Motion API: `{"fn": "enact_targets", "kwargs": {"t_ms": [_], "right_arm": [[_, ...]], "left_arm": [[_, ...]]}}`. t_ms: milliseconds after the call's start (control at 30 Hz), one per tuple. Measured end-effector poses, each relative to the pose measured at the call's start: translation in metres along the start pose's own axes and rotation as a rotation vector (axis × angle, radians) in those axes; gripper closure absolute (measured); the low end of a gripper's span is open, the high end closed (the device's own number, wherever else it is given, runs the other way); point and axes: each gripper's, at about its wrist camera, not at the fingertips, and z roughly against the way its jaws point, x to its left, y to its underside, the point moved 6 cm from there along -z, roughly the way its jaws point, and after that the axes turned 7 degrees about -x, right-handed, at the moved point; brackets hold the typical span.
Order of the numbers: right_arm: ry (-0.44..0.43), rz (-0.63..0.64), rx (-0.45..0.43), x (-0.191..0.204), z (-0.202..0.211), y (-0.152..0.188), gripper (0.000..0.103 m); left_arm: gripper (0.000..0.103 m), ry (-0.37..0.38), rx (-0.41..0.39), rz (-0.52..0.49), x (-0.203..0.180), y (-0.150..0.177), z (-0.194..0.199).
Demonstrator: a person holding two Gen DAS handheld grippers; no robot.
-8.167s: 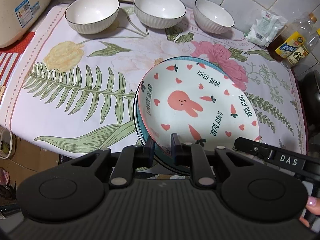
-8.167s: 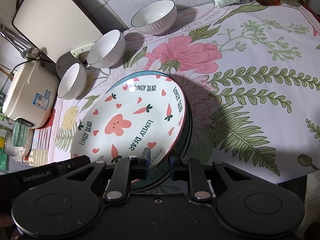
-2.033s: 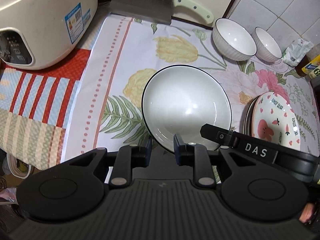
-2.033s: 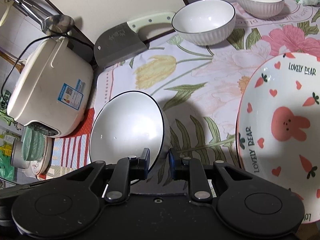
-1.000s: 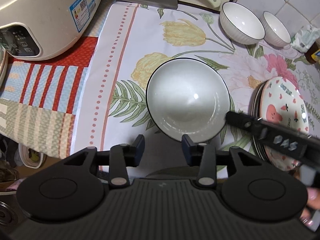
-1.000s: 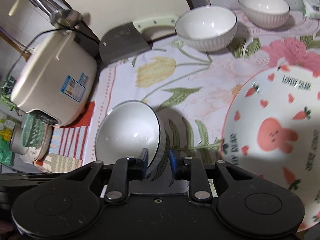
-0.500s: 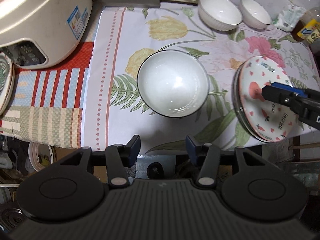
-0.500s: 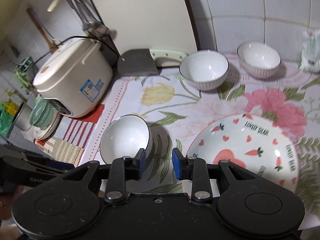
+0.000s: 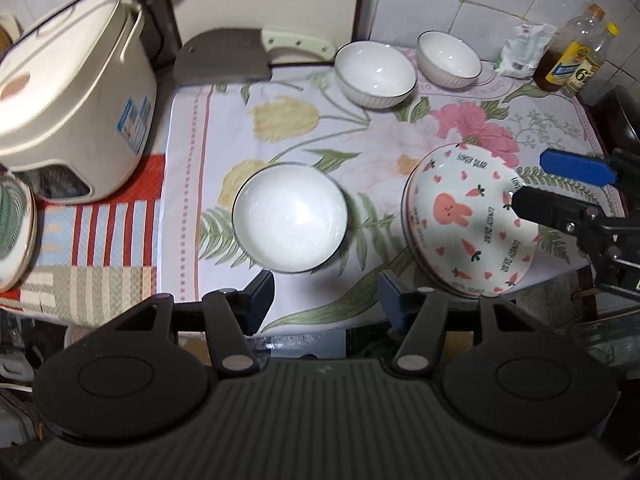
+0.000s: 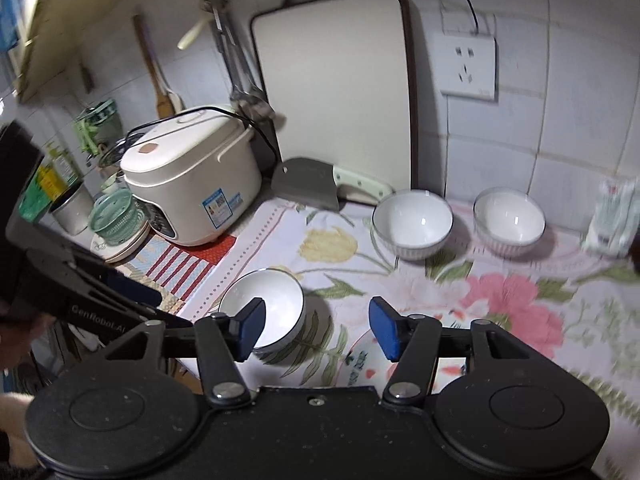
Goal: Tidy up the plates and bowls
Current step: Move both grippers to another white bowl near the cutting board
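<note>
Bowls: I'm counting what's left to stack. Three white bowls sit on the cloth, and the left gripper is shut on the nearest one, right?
Not quite. The left wrist view shows the left gripper open, its jaws wide apart and short of the nearest bowl, which sits free on the cloth. The other two bowls stand at the back.

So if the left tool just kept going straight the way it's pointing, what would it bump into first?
Most likely the white bowl nearest the table's front edge. The open left tool points at it with nothing between, though depth is hard to judge. The bunny plate sits off to its right.
</note>
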Motion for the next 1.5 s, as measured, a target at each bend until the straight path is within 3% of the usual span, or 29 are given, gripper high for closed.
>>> {"fn": "enact_targets", "kwargs": {"t_ms": [167, 633, 1033, 1500], "right_arm": [[-0.012, 0.059, -0.023, -0.016, 0.006, -0.012, 0.035], [-0.066, 0.164, -0.063, -0.088, -0.012, -0.051, 0.034], [-0.102, 0.130, -0.073, -0.144, -0.080, -0.057, 0.034], [-0.127, 0.200, -0.021, -0.154, -0.157, -0.032, 0.034]], "left_arm": [[0.042, -0.024, -0.026, -0.017, -0.021, -0.017, 0.003], [0.037, -0.126, -0.104, 0.146, -0.054, -0.069, -0.026], [0.034, -0.177, -0.199, 0.269, -0.060, -0.101, -0.071], [0.034, -0.181, -0.246, 0.415, -0.040, -0.130, -0.127]]}}
